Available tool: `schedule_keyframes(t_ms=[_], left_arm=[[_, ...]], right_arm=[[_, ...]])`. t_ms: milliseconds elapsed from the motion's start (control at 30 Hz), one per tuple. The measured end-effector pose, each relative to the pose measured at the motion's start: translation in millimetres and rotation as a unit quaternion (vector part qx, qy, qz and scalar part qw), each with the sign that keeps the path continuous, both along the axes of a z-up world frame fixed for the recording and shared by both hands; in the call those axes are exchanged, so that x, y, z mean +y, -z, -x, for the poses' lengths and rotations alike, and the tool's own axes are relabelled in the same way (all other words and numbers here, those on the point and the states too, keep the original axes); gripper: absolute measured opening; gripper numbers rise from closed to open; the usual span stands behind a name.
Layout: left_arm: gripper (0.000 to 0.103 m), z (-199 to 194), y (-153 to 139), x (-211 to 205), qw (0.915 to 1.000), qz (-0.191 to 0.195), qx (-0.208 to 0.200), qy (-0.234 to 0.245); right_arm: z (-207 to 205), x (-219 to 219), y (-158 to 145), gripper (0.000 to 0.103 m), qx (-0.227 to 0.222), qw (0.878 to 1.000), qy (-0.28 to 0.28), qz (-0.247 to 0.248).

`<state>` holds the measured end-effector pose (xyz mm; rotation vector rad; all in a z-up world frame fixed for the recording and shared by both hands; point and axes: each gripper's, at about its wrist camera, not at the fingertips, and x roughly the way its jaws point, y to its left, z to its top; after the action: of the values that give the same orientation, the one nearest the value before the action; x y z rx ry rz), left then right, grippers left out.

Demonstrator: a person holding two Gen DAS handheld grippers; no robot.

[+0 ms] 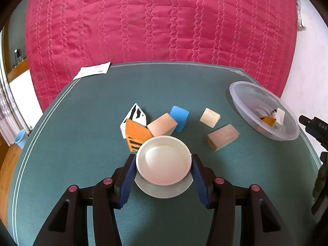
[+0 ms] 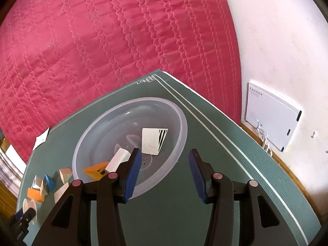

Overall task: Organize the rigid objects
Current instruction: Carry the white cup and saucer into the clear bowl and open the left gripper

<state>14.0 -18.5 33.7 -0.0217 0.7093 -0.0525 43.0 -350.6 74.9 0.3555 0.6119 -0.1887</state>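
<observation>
While the left tongs (image 1: 164,165) clamp a white spool (image 1: 164,160) with blocks (image 1: 163,126) crowded just ahead, the right tongs (image 2: 165,157) hang wide apart above the clear bowl's (image 2: 180,141) near rim, cards (image 2: 152,141) lying inside.

White spool (image 1: 164,162): upright, nearest item. Beyond it: orange striped block (image 1: 137,134), zebra-striped block (image 1: 135,114), blue block (image 1: 179,117), three tan wooden blocks (image 1: 223,136). Clear plastic bowl (image 2: 180,127), far right of spool, holds three blocks.
</observation>
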Motion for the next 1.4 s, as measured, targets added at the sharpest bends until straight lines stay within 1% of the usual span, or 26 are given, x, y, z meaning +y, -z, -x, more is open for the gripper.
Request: schedule_keyframes(t_ms=[100, 167, 200, 400, 600, 900, 1333, 1367, 1400], left_arm=[[0.055, 0.0, -4.8, -6.5, 1.0, -0.003, -0.004, 0.007], [0.055, -0.8, -8.5, -11.5, 0.9999, -0.005, -0.008, 0.011], [0.055, -1.4, -10.8, -14.9, 0.9998, -0.007, -0.011, 0.014], [0.055, -8.0, -25.5, -37.6, 0.999, -0.008, -0.021, 0.038], [0.055, -22.3, -36.6, -64.3, 0.9974, -0.008, -0.028, 0.066], [0.055, -56.4, -42.5, -100.9, 0.995, 0.008, -0.017, 0.098], [0.055, -88.2, -48.8, -153.2, 0.9892, -0.01, -0.038, 0.141], [0.057, -91.2, -47.9, -156.6, 0.9888, -0.009, -0.039, 0.144], [0.061, -93.6, -47.0, -158.7, 0.9884, -0.007, -0.039, 0.147]], right_arm=[[4.5, 1.2, 0.7, 0.053, -0.003, 1.0, 0.0, 0.0], [6.5, 1.2, 2.9, 0.062, -0.003, 1.0, -0.001, -0.004], [7.0, 1.1, 3.5, 0.063, -0.002, 1.0, -0.002, -0.006], [9.7, 0.8, 10.8, 0.067, 0.006, 1.0, -0.005, -0.017], [13.2, 1.9, 15.0, 0.067, 0.003, 1.0, -0.003, -0.027], [18.5, 4.6, 17.1, 0.068, -0.005, 1.0, 0.006, -0.025], [18.3, 2.4, 18.4, 0.068, -0.007, 0.999, 0.009, -0.033], [18.1, 2.5, 18.6, 0.068, -0.006, 0.999, 0.009, -0.032], [18.0, 2.5, 18.6, 0.068, -0.006, 0.999, 0.008, -0.032]])
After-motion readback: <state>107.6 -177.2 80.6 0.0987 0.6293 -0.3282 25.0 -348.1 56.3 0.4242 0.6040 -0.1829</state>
